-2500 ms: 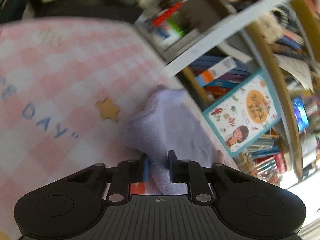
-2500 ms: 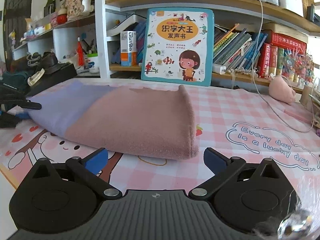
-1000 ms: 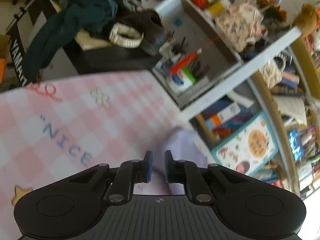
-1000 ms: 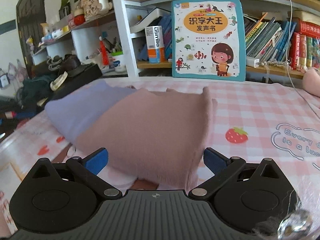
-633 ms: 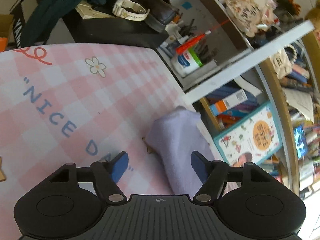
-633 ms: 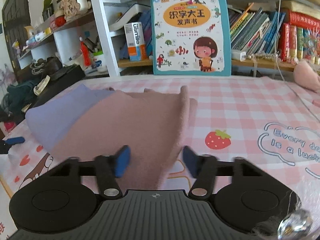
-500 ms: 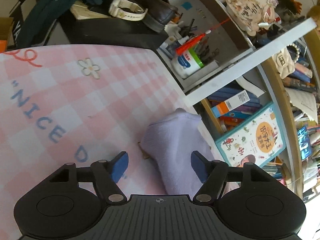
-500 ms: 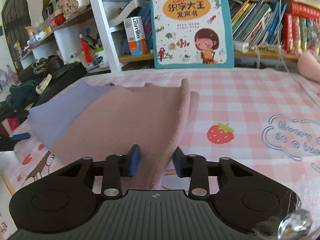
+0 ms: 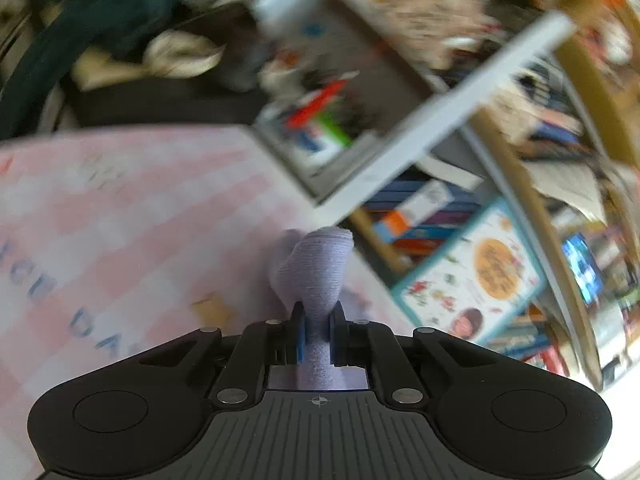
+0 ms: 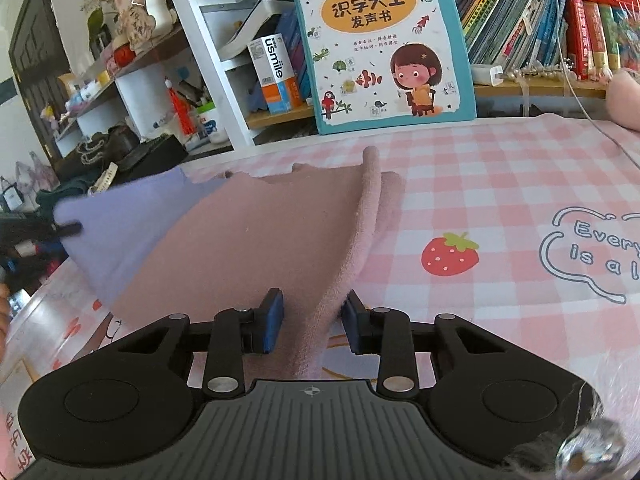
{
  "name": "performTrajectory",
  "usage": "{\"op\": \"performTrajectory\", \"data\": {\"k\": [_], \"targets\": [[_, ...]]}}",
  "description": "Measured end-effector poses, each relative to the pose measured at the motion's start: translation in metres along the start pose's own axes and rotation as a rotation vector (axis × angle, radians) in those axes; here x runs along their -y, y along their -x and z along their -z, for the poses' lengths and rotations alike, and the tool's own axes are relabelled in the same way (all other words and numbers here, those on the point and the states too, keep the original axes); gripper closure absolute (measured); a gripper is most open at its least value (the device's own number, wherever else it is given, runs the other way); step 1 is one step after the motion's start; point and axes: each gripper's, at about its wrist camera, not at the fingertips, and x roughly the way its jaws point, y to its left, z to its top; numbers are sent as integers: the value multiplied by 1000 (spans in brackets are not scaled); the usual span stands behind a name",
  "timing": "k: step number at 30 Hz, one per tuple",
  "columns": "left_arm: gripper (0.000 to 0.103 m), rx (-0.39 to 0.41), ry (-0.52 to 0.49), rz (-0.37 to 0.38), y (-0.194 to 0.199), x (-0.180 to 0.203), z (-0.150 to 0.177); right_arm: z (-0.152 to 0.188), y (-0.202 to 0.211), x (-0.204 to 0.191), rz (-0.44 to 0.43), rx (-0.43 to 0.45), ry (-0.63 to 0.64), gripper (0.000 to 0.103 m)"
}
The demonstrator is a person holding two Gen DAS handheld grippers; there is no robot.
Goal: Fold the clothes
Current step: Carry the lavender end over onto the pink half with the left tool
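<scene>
Left gripper [image 9: 318, 334]: your jaws are clenched on the lavender end of the garment [image 9: 316, 276]; a rounded fold of the knit bulges up out of the grip and clear of the bench. This view is smeared by motion blur.
Left gripper from the other side: in the right wrist view it shows only as a dark shape [image 10: 64, 227] at the far left, touching the lavender corner.
Bench [image 10: 500, 208]: it wears a pink and white checked cover with blue lettering, a printed strawberry [image 10: 450, 254] and cartoon drawings.
Garment: one piece in two colours, lavender [image 10: 120, 236] on the left and dusty pink [image 10: 260, 240] on the right. It lies across the middle of the bench, its left corner raised at your left gripper. Its right side is folded, with the edge standing as a ridge that runs from the back of the bench down into your right gripper.
Right gripper [image 10: 312, 322]: your blue pads are closed part way on the near pink edge, grasping the bunched fold of garment between them.
Picture book [image 10: 380, 40]: it stands upright against the shelves behind the bench, just beyond the garment's far edge.
Bookshelf [image 10: 560, 12]: to the right of the picture book, packed with upright books.
</scene>
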Motion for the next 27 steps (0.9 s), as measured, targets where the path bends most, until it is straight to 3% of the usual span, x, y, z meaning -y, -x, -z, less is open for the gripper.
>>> {"op": "performTrajectory", "data": {"k": [6,11,14,17,19,24,26,27], "targets": [[94,38,-246,100,14,82,14,0,1,2,-6,0,-8,73],[94,55,-492,170,19,145,57,0,0,5,-11,0,-13,73],[91,2,-707,167,11,177,107,1,0,5,-13,0,-13,73],[87,-149,-843,146,-12,186,154,0,1,10,-30,0,-32,72],[87,-253,-858,130,-27,182,172,0,1,13,-44,-1,-45,73],[79,-301,-835,154,-33,170,174,-1,2,14,-55,-7,-57,73],[63,-320,-819,202,-29,167,166,-2,3,18,-66,-10,-82,72],[60,-317,-810,229,-23,165,161,-2,4,20,-75,-11,-101,69]]}}
